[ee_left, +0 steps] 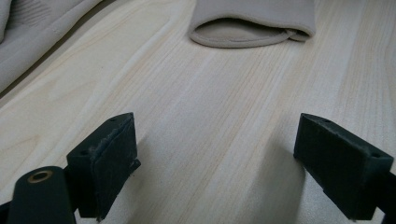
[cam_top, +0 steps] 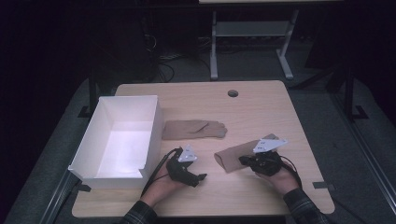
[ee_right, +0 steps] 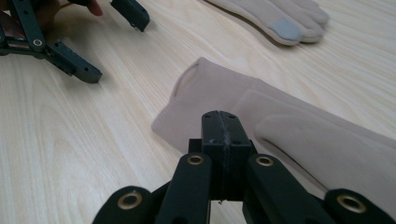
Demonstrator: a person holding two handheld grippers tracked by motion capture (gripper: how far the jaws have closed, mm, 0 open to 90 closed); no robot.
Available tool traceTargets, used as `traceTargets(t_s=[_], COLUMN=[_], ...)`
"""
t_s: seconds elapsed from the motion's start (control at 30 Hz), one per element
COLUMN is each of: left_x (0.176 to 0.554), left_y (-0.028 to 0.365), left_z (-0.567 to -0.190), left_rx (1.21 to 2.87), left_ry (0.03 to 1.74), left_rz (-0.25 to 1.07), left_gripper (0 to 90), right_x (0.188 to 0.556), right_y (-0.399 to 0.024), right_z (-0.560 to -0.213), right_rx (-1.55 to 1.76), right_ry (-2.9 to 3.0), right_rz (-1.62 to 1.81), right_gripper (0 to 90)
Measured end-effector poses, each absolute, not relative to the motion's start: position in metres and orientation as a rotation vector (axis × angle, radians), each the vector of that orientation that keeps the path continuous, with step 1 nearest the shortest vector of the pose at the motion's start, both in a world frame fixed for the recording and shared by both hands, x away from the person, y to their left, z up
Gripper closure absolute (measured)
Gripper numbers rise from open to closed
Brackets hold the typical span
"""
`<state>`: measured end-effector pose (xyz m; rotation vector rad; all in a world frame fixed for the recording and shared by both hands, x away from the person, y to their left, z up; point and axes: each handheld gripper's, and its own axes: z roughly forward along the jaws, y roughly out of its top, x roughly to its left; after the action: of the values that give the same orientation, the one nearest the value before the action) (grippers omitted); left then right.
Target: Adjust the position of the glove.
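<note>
High view has the near glove lying toward the table's front-right part, cuff end pointing left. It's a plain beige knit glove, soft and a bit puffy, with the cuff opening gaping slightly. The right gripper has its jaws pressed fully together over the glove's edge; they probably pinch a bit of fabric, but the view there is too tight to be sure. The left gripper sits just left of the cuff with jaws wide apart over bare wood. A second glove with a grey fingertip lies mid-table beside the white box at the left edge.
</note>
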<state>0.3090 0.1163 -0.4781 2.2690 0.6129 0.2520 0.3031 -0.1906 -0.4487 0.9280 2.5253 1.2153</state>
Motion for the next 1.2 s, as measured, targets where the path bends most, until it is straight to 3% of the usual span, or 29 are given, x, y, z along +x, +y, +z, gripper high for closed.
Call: traceTargets(t_s=[0.53, 1.2], left_x=[0.309, 0.309], left_y=[0.117, 0.117], left_z=[-0.478, -0.478], left_rx=[2.273, 2.276], left_ry=[0.609, 0.61], left_rz=[0.253, 0.252], left_gripper=[12.5, 12.6], right_x=[0.313, 0.292], right_y=[-0.161, -0.198], right_z=[-0.468, -0.464], right_rx=[0.893, 0.955], right_ry=[2.615, 2.636], right_rz=[1.108, 1.07], right_gripper=[90.0, 90.0])
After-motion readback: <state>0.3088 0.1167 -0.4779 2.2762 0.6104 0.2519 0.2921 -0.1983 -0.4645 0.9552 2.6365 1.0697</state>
